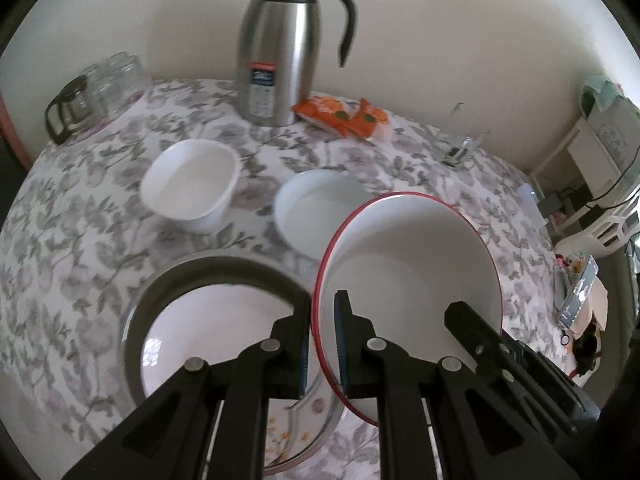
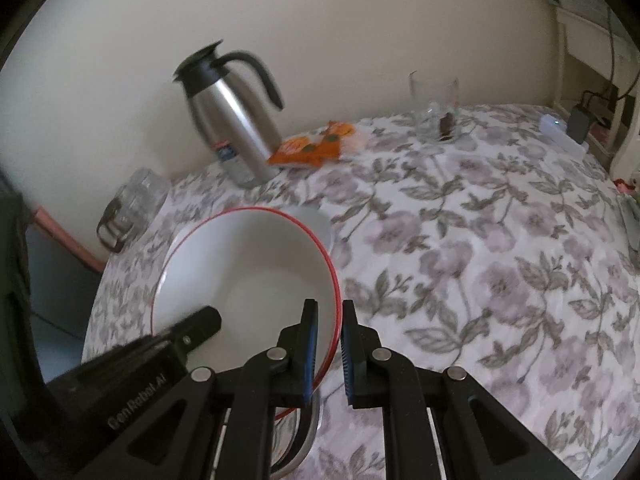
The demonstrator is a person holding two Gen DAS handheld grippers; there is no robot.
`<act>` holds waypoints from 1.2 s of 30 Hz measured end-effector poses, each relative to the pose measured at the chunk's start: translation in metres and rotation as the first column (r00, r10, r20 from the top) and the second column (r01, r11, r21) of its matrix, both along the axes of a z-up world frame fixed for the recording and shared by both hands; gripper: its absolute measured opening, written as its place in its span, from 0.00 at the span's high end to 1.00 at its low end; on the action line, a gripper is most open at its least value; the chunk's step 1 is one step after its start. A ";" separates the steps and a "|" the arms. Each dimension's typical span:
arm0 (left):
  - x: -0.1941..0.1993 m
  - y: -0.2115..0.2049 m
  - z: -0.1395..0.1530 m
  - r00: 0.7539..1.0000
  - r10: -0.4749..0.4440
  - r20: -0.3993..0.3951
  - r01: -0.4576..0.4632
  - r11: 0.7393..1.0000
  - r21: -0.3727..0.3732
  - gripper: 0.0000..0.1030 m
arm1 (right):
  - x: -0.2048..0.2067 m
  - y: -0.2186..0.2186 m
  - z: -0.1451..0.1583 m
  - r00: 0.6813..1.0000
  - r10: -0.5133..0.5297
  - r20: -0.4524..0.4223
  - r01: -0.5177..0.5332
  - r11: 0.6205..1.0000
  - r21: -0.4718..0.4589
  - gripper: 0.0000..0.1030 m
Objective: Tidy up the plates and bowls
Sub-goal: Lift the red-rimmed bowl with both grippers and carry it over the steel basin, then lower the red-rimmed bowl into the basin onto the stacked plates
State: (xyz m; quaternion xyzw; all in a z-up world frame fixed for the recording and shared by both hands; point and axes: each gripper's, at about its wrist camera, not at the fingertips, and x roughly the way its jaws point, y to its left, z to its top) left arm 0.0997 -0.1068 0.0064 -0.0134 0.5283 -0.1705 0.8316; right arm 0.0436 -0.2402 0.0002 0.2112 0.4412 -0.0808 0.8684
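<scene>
Soft dim daylight, motion blur, heavy fisheye warp, dark vignetted corners.

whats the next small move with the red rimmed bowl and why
Probably carry the red-rimmed bowl left and lower it onto the grey-rimmed plate: both grippers pinch its rim, it hangs tilted off the table, and the plate lies just beside it.

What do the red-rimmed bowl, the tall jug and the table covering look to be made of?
Red-rimmed bowl: likely glazed ceramic or opal glass; smooth white, soft sheen, thin painted red edge. Tall jug: brushed stainless steel body with vertical streaked reflections; lid and handle look like black plastic. Table covering: looks like printed fabric or vinyl, matte, grey-mauve flower pattern; which one is unclear.
</scene>
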 end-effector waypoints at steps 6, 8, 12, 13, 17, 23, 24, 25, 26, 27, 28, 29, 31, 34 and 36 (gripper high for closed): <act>-0.010 0.031 -0.005 0.999 0.040 -0.037 -0.040 0.999 0.003 0.89 | -0.004 0.029 -0.003 0.998 0.056 -0.024 -0.056 0.998 -0.006 0.88; -0.012 0.042 -0.007 0.997 0.057 -0.047 -0.056 0.998 0.008 0.89 | -0.005 0.040 -0.008 0.996 0.078 -0.040 -0.078 0.997 0.004 0.88; -0.016 0.062 -0.018 0.993 0.085 -0.087 -0.083 0.996 0.021 0.89 | -0.006 0.059 -0.016 0.991 0.114 -0.067 -0.115 0.993 -0.001 0.88; -0.016 0.066 -0.021 0.991 0.092 -0.097 -0.090 0.996 0.022 0.89 | -0.005 0.063 -0.018 0.990 0.122 -0.076 -0.123 0.992 0.000 0.88; -0.010 0.078 -0.032 0.982 0.125 -0.139 -0.122 0.992 0.033 0.89 | -0.001 0.073 -0.032 0.983 0.149 -0.111 -0.148 0.989 0.013 0.88; -0.002 0.082 -0.058 0.964 0.145 -0.224 -0.133 0.989 0.067 0.89 | 0.008 0.078 -0.055 0.971 0.168 -0.170 -0.166 0.986 0.025 0.88; -0.002 0.083 -0.060 0.962 0.149 -0.230 -0.137 0.988 0.069 0.89 | 0.008 0.078 -0.058 0.970 0.169 -0.175 -0.165 0.986 0.035 0.88; -0.002 0.084 -0.062 0.960 0.155 -0.235 -0.142 0.987 0.073 0.89 | 0.009 0.077 -0.062 0.969 0.171 -0.180 -0.165 0.985 0.048 0.88; -0.001 0.084 -0.065 0.957 0.161 -0.241 -0.145 0.986 0.083 0.89 | 0.010 0.078 -0.065 0.967 0.176 -0.185 -0.169 0.984 0.053 0.88; -0.001 0.084 -0.067 0.956 0.162 -0.246 -0.145 0.985 0.089 0.89 | 0.011 0.080 -0.066 0.965 0.179 -0.189 -0.173 0.984 0.049 0.88; 0.000 0.084 -0.069 0.954 0.164 -0.250 -0.144 0.985 0.095 0.89 | 0.012 0.082 -0.068 0.963 0.184 -0.195 -0.180 0.983 0.040 0.88; 0.000 0.084 -0.072 0.952 0.167 -0.257 -0.146 0.984 0.099 0.89 | 0.013 0.083 -0.069 0.963 0.186 -0.197 -0.183 0.982 0.036 0.88; 0.002 0.086 -0.075 0.947 0.170 -0.271 -0.151 0.984 0.091 0.89 | 0.014 0.083 -0.071 0.962 0.185 -0.201 -0.182 0.983 0.037 0.88; 0.003 0.088 -0.080 0.941 0.175 -0.290 -0.156 0.984 0.086 0.89 | 0.015 0.083 -0.074 0.960 0.187 -0.207 -0.183 0.982 0.038 0.88; 0.004 0.089 -0.083 0.938 0.182 -0.297 -0.163 0.983 0.088 0.89 | 0.016 0.085 -0.076 0.958 0.193 -0.212 -0.190 0.981 0.033 0.88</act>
